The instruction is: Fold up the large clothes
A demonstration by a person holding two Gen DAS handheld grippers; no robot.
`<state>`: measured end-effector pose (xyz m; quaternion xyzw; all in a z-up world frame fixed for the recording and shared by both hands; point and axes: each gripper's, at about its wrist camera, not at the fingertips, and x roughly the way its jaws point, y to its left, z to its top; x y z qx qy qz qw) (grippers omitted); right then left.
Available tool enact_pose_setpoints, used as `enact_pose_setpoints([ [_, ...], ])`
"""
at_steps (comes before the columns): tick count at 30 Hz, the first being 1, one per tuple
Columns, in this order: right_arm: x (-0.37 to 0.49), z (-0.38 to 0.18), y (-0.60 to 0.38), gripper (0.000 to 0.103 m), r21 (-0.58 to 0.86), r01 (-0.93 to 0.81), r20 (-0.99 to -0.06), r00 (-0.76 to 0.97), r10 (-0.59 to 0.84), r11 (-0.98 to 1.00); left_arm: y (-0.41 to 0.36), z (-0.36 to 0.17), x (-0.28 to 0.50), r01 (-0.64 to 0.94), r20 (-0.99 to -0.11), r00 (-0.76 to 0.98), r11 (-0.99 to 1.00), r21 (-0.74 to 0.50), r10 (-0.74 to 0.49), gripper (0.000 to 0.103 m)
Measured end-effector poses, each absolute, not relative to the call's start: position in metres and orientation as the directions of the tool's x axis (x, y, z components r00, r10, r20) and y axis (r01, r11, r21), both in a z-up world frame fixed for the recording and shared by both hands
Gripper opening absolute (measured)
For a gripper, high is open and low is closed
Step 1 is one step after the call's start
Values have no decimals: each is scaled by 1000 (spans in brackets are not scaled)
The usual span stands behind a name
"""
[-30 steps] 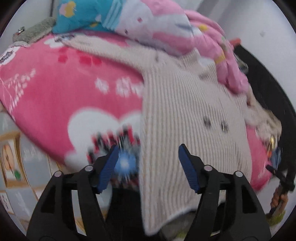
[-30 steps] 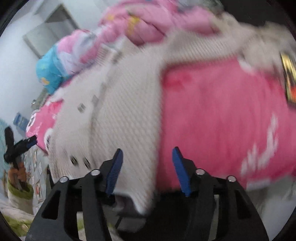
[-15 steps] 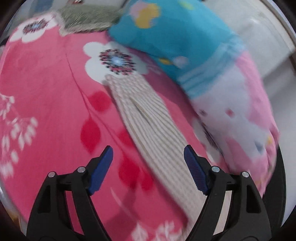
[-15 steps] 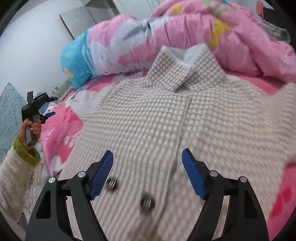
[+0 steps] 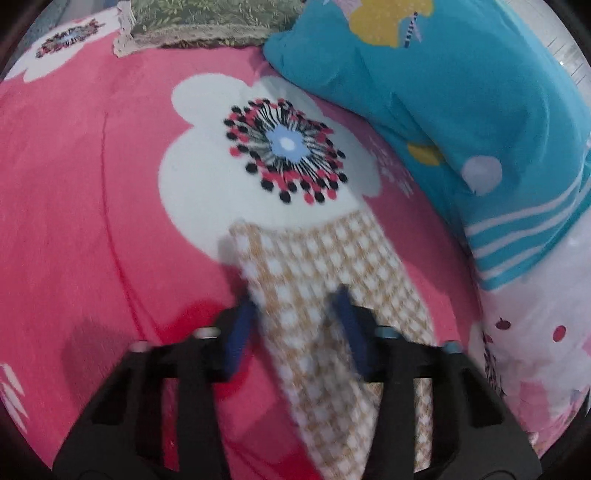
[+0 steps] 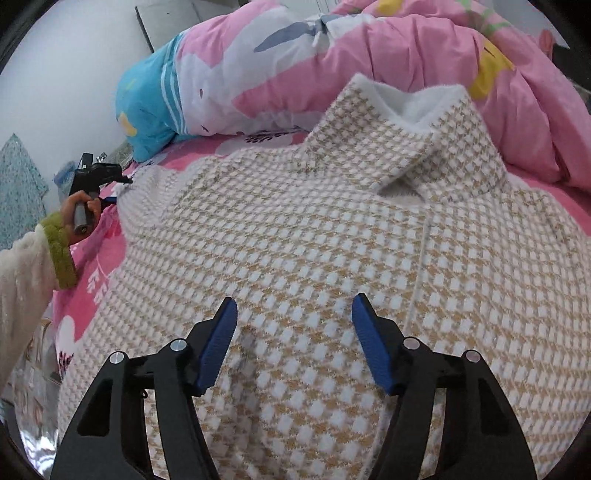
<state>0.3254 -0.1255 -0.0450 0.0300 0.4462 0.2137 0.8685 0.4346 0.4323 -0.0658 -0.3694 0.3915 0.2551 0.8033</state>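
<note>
Under both my grippers lay a bed covered by a pink blanket (image 5: 92, 192) with big white flowers. At its far side were a blue pillow (image 5: 454, 110) and a bunched pink quilt (image 6: 424, 55), and behind them a pale wall (image 6: 74, 74). A green patterned cushion (image 5: 207, 18) sat at the blanket's far edge.

The checked coat (image 6: 314, 240), beige and white, was spread flat on the blanket, front up, with its collar (image 6: 399, 125) toward the quilt. One sleeve (image 5: 325, 266) reached out over a white flower, its cuff end lying near the blue pillow but not touching it.

My left gripper (image 5: 295, 325) stood astride this sleeve, jaws at middle width, one blue pad on each side of the cloth; the picture was blurred, so I could not tell if they pressed it. My right gripper (image 6: 295, 343) hovered above the coat's chest with jaws wide, holding nothing. Left of the sleeve, bare blanket stretched far.
</note>
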Motion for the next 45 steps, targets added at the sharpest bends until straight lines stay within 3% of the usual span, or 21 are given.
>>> enact_pose_setpoints([
  [1,325,-45,-127,57,245,-341,-763,510,398,908,432,-63,434,-697,-816,563,605,-386,128,17],
  [6,327,-44,-141,47,278,-303,-769,499,400,912,416,-7,410,-661,-757,605,686,-305,247,12],
  [11,315,-31,-159,44,302,-262,-766,505,397,917,348,119,368,-528,-573,722,844,-96,387,12],
  [14,301,-16,-168,44,312,-252,-749,528,400,916,293,184,346,-421,-478,808,905,-60,344,12],
  [17,280,0,-183,44,329,-231,-728,556,402,916,210,242,320,-245,-384,900,968,-59,205,12],
  [20,257,17,-202,44,344,-205,-710,582,396,916,127,269,298,-62,-341,939,998,-33,47,12],
  [24,221,34,-231,44,336,-161,-701,616,361,928,16,257,276,177,-362,915,984,-33,-177,12],
  [28,185,40,-263,44,338,-100,-702,635,321,936,-76,189,266,321,-426,844,943,-81,-324,16],
  [29,176,39,-272,44,339,-80,-708,635,310,937,-92,168,264,348,-438,827,933,-90,-351,21],
  [30,169,36,-279,44,342,-63,-714,631,303,937,-112,136,263,379,-473,797,921,-94,-376,47],
  [31,162,31,-290,44,352,-40,-726,620,299,935,-124,105,263,389,-515,770,917,-91,-378,78],
  [32,158,28,-297,44,360,-25,-734,609,300,933,-132,84,263,397,-549,747,914,-85,-375,87],
  [36,151,17,-318,44,383,19,-769,560,308,923,-134,4,247,399,-704,641,916,-34,-306,87],
  [41,176,17,-322,44,495,-7,-731,538,421,869,-71,16,211,371,-641,666,915,-159,-381,87],
  [45,219,11,-303,44,549,-19,-717,503,482,836,-21,25,200,242,-661,714,967,-78,-232,87],
])
